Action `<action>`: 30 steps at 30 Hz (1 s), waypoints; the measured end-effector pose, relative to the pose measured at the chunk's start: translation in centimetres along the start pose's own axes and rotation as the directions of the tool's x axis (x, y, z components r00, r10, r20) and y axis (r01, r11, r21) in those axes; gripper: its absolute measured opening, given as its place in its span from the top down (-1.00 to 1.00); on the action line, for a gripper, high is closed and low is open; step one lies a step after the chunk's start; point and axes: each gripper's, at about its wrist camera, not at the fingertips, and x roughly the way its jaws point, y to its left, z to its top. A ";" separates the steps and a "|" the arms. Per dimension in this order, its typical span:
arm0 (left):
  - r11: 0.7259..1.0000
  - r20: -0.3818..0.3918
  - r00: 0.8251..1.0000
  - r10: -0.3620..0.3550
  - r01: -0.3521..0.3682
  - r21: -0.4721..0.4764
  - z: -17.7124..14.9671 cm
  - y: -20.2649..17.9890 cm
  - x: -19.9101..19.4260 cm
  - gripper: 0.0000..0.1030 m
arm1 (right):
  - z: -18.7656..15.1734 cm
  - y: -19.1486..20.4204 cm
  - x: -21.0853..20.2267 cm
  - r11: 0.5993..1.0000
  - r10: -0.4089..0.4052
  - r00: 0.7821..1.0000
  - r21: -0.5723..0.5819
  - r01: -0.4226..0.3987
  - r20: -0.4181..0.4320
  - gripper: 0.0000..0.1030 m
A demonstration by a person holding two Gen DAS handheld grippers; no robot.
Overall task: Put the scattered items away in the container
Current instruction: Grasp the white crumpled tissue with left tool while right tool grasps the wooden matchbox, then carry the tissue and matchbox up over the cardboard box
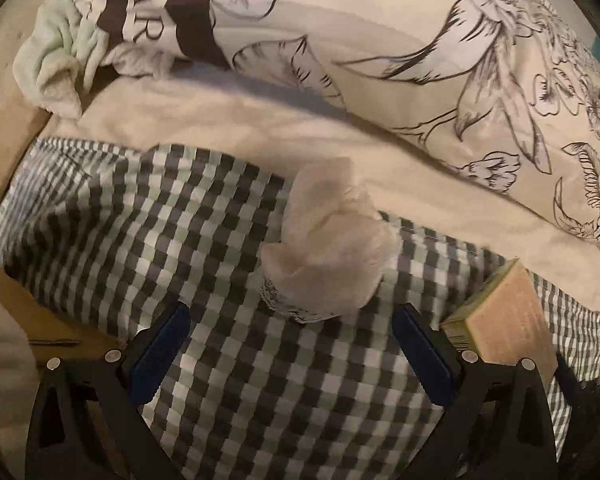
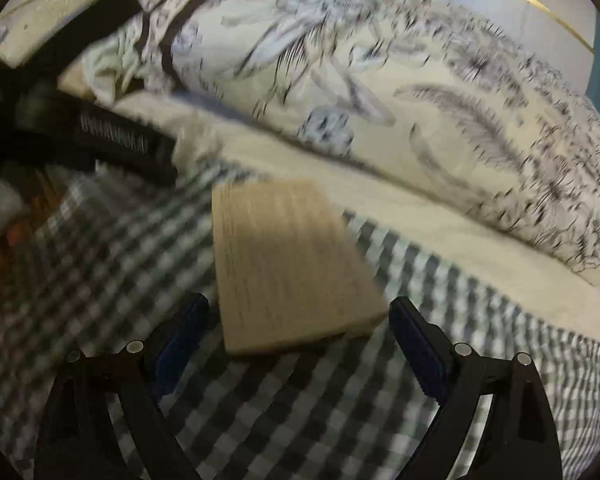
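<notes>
Left wrist view, left claw [image 1: 291,320] wide open above crumpled cloth [image 1: 328,240], right claw [image 2: 298,314] wide open around book [image 2: 288,264], not gripping.

Bed with black-and-white checked cotton bedspread [image 1: 228,240], cream sheet [image 1: 228,120] and floral-printed cream pillow [image 1: 480,60] beyond; dim, warm light.
</notes>
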 end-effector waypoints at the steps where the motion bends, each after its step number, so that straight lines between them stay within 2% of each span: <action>1: 1.000 -0.002 1.000 -0.003 0.003 -0.003 0.0 0.1 0.1 -1.00 | -0.1 0.4 0.0 1.000 -0.021 1.000 -0.015 0.021 0.002 -0.78; 5: 0.999 0.067 0.997 0.028 -0.030 0.032 0.3 -0.4 -0.3 -1.00 | -0.3 0.9 -1.3 0.999 -0.031 0.997 -0.042 0.034 0.064 -0.78; 10: 0.984 0.184 0.978 0.101 -0.125 0.124 0.6 -1.5 -0.5 -1.00 | -0.4 0.2 -1.4 1.000 -0.003 0.998 -0.011 0.004 0.066 -0.72; 11: 0.984 0.199 0.976 0.088 -0.116 0.133 0.7 -1.6 -0.5 -0.88 | -0.4 0.0 -1.5 1.000 0.009 0.997 -0.004 -0.008 0.073 -0.68; 12: 0.985 0.200 0.978 0.057 -0.088 0.151 0.7 -1.7 -0.5 -0.74 | -0.4 -0.2 -1.5 1.000 0.024 0.997 0.004 -0.024 0.078 -0.60; 13: 0.983 0.188 0.982 0.033 -0.066 0.172 0.8 -1.9 -0.3 -0.18 | -0.3 -0.2 -1.3 0.999 0.035 0.996 0.011 -0.036 0.077 -0.53; 14: 0.978 0.169 0.985 0.024 -0.058 0.199 0.7 -2.1 0.1 0.58 | -0.3 -0.1 -1.0 0.999 0.040 0.996 0.016 -0.041 0.075 -0.50; 15: 0.973 0.152 0.988 0.026 -0.060 0.225 0.6 -2.3 0.4 0.75 | -0.3 0.0 -0.9 0.999 0.041 0.996 0.019 -0.043 0.075 -0.50; 18: 0.961 0.152 0.988 0.024 -0.065 0.269 -0.3 -2.7 0.3 0.77 | -0.6 0.1 -1.3 0.998 0.040 0.993 0.037 -0.045 0.111 -0.49; 21: 0.971 0.124 0.992 -0.014 -0.016 0.239 -1.2 -2.5 -1.2 0.78 | -0.8 -0.4 -1.6 0.997 0.028 0.991 0.068 -0.037 0.129 -0.49; 26: 0.960 0.130 0.987 -0.095 0.057 0.274 -3.8 -2.6 -6.6 0.78 | -0.8 -0.8 -2.2 0.991 0.040 0.994 0.122 -0.053 0.106 -0.48; 30: 0.944 0.117 0.981 -0.154 0.111 0.311 -7.2 -2.4 -10.8 0.78 | -2.2 -0.2 -5.8 0.977 0.092 0.991 0.183 -0.108 0.094 -0.48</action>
